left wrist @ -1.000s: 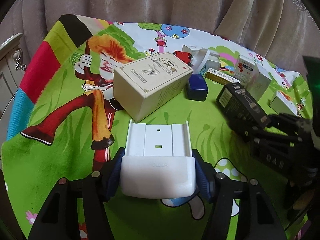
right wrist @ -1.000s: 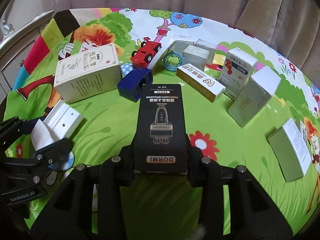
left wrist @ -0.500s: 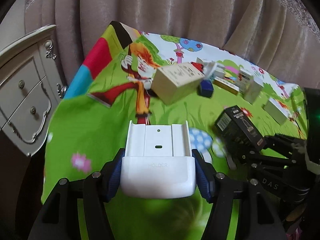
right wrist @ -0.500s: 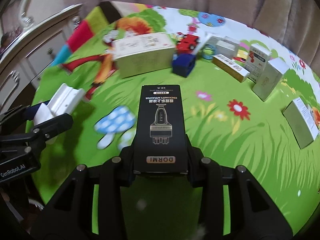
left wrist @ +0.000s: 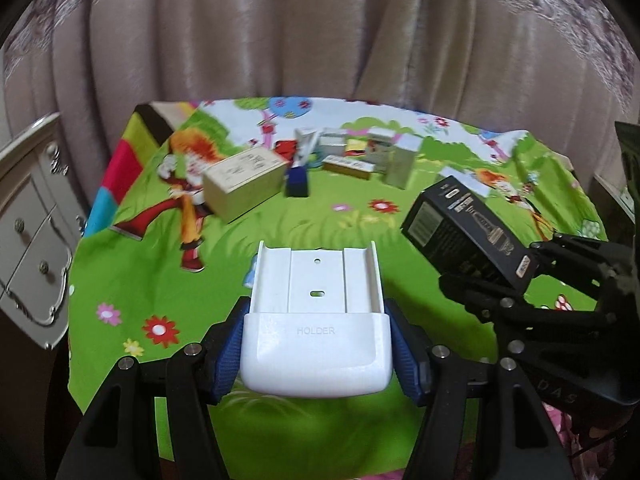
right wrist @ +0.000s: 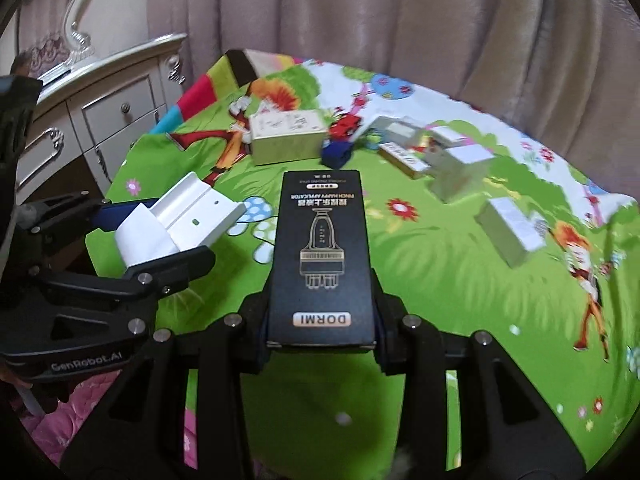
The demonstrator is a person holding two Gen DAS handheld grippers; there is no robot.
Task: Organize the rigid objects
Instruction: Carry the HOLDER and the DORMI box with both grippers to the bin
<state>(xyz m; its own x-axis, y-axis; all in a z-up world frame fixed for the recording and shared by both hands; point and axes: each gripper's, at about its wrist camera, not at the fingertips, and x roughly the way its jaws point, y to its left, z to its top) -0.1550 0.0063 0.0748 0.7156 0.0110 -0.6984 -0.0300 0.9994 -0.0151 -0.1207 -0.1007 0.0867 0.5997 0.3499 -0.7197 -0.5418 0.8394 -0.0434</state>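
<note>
My left gripper (left wrist: 316,356) is shut on a white plastic holder (left wrist: 316,320), held above the near edge of the table; its blue pads press both sides. In the right wrist view the same holder (right wrist: 180,220) shows at the left. My right gripper (right wrist: 320,312) is shut on a black box (right wrist: 320,252) with a gold drawing, also lifted clear of the table. That black box (left wrist: 468,232) appears at the right in the left wrist view.
A colourful cartoon cloth (left wrist: 280,216) covers the table. At its far side stand a beige box (left wrist: 244,184), a dark blue block (left wrist: 297,182), a red toy car (left wrist: 285,148) and several small cartons (left wrist: 396,160). A white dresser (right wrist: 104,120) stands left; curtains hang behind.
Both grippers have drawn back and up from the table with their objects still held. The boxes on the cloth now look smaller and farther away, and the dresser has come into view.
</note>
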